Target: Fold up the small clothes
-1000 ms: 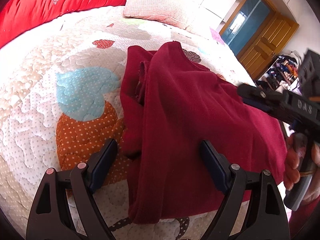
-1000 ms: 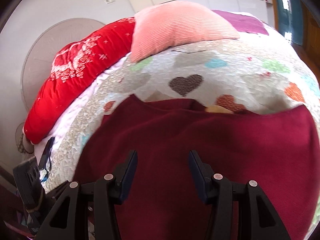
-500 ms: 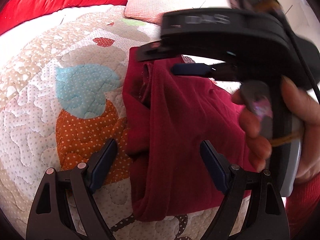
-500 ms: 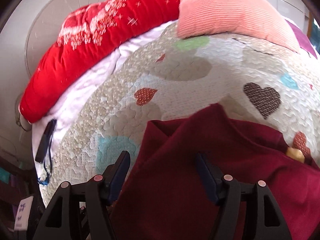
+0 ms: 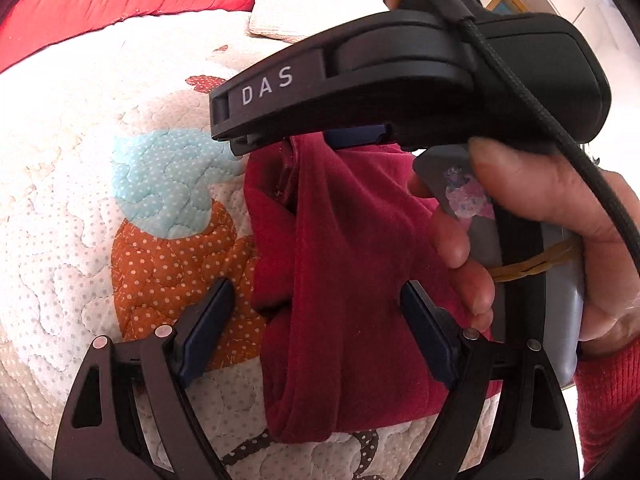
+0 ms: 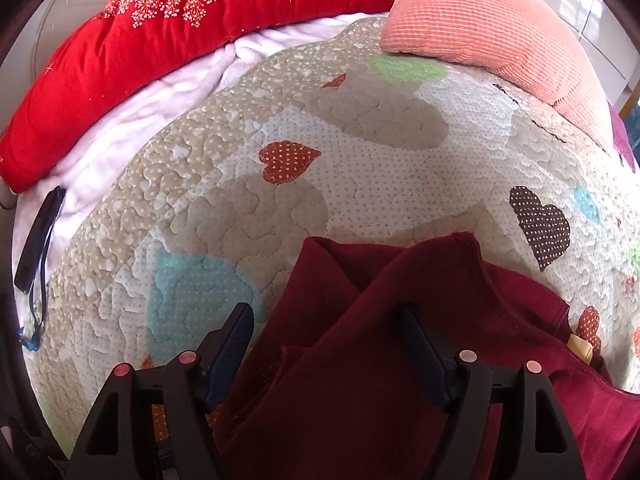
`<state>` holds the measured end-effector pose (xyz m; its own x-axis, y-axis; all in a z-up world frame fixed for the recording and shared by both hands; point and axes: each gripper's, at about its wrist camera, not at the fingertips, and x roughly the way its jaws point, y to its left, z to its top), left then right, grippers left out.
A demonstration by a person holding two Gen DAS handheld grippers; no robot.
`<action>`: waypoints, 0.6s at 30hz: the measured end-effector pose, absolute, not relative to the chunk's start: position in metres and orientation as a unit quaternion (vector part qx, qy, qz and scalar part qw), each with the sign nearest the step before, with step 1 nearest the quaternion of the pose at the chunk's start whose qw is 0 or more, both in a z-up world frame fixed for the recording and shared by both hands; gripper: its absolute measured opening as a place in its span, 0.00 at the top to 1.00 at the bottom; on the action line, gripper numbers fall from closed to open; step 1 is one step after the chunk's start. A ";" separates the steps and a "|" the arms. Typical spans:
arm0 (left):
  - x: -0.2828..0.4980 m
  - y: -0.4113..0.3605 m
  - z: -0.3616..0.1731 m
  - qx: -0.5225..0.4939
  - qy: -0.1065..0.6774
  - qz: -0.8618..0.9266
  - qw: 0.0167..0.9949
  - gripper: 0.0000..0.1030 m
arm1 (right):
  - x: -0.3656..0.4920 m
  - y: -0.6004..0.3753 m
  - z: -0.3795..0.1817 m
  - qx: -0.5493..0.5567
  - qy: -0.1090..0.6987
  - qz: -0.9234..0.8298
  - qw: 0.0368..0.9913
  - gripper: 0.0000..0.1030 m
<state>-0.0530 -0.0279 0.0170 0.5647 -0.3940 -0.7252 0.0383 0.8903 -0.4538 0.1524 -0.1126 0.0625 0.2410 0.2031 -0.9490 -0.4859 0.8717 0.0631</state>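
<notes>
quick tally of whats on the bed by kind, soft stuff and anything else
dark red garment: 1
red quilt: 1
pink pillow: 1
heart-print bedspread: 1
black flat device with cord: 1
total: 5

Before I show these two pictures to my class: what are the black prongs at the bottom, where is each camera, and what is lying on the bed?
No robot here: a person holds a two-fingered gripper in each hand, with a camera on each looking along its fingers. The prongs are those fingers. One picture is from the left gripper, the other from the right gripper. Both are open and hold nothing. The left view also shows the right hand gripping its tool. On the heart-patterned quilt lies a dark red garment, partly folded. Behind are a red blanket and a pink pillow.
</notes>
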 end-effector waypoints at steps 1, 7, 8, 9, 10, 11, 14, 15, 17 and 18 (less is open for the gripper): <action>-0.053 -0.029 0.017 -0.196 0.450 -0.124 0.863 0.17 | 0.152 -0.114 0.063 -0.119 0.574 0.222 0.779 0.28; -0.052 -0.041 0.022 -0.179 0.453 -0.116 0.866 0.17 | 0.149 -0.123 0.065 -0.111 0.553 0.224 0.795 0.55; -0.051 -0.043 0.022 -0.177 0.453 -0.115 0.866 0.17 | 0.147 -0.126 0.067 -0.106 0.547 0.230 0.798 0.63; -0.051 -0.045 0.022 -0.175 0.454 -0.114 0.866 0.17 | 0.146 -0.128 0.068 -0.100 0.543 0.236 0.800 0.68; -0.051 -0.047 0.023 -0.172 0.455 -0.113 0.866 0.17 | 0.145 -0.131 0.071 -0.090 0.539 0.241 0.802 0.71; -0.050 -0.049 0.022 -0.169 0.457 -0.114 0.866 0.17 | 0.144 -0.137 0.076 -0.077 0.534 0.248 0.805 0.76; -0.052 -0.057 0.031 -0.171 0.463 -0.138 0.858 0.47 | 0.140 -0.155 0.093 -0.034 0.514 0.272 0.813 0.81; -0.053 -0.061 0.034 -0.180 0.465 -0.149 0.854 0.57 | 0.139 -0.165 0.102 -0.012 0.505 0.283 0.815 0.82; -0.059 -0.065 0.046 -0.186 0.454 -0.160 0.856 0.62 | 0.135 -0.189 0.122 0.028 0.485 0.304 0.820 0.83; -0.063 -0.070 0.055 -0.182 0.443 -0.164 0.862 0.68 | 0.132 -0.200 0.130 0.040 0.477 0.309 0.822 0.83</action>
